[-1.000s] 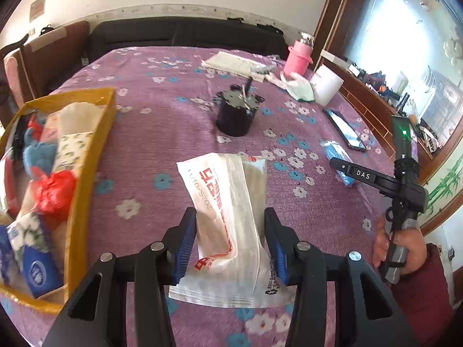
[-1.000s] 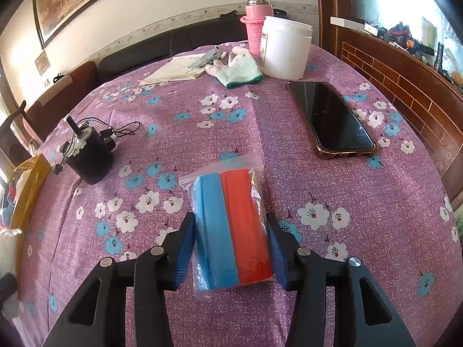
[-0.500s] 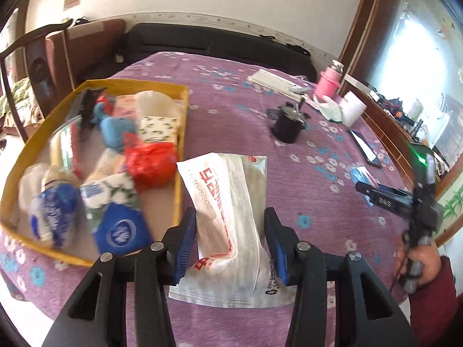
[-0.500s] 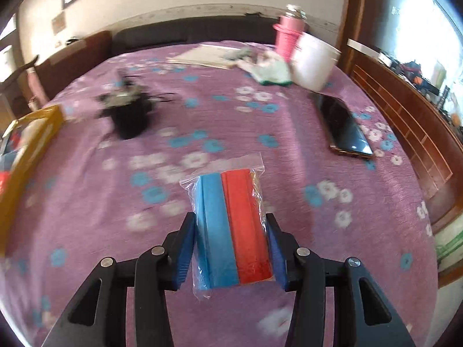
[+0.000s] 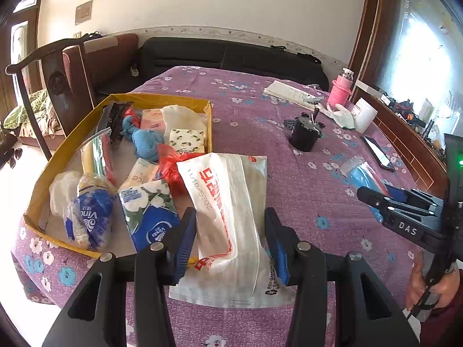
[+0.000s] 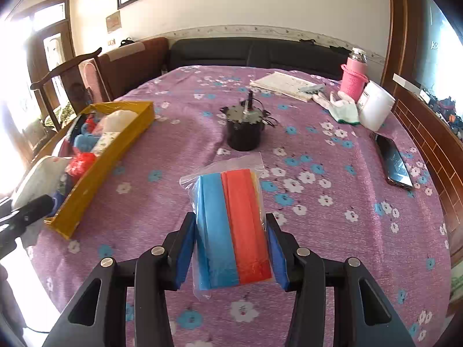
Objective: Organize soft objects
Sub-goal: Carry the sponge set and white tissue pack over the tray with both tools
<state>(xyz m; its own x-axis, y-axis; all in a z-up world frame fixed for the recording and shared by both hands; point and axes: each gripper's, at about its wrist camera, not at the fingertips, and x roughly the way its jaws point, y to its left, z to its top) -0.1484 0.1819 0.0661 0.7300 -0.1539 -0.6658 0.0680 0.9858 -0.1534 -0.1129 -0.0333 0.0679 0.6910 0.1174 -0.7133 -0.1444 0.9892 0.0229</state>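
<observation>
My left gripper (image 5: 230, 234) is shut on a white plastic packet with red lettering (image 5: 228, 211), held above the table beside the right wall of the yellow box (image 5: 209, 121). The box holds several soft packs: tissue packets, a blue cloth toy (image 5: 144, 141) and a red bag (image 5: 170, 164). In the right wrist view my right gripper (image 6: 230, 243) is shut on a clear zip bag of blue and red cloths (image 6: 231, 225), lifted over the purple flowered tablecloth. The yellow box (image 6: 95, 167) lies to its left, and the left gripper's fingertip (image 6: 31, 208) shows at the left edge.
A black cylindrical device with wires (image 6: 244, 130) stands mid-table. At the far right are a white tub (image 6: 374, 105), a pink bottle (image 6: 353, 75), a glove (image 6: 343, 110), papers (image 6: 285, 85) and a phone (image 6: 395, 163). A wooden chair (image 5: 52, 86) stands beyond the box.
Both grippers have swung left with their loads. The yellow box has come into full view beside the left gripper, and it has entered the right wrist view too.
</observation>
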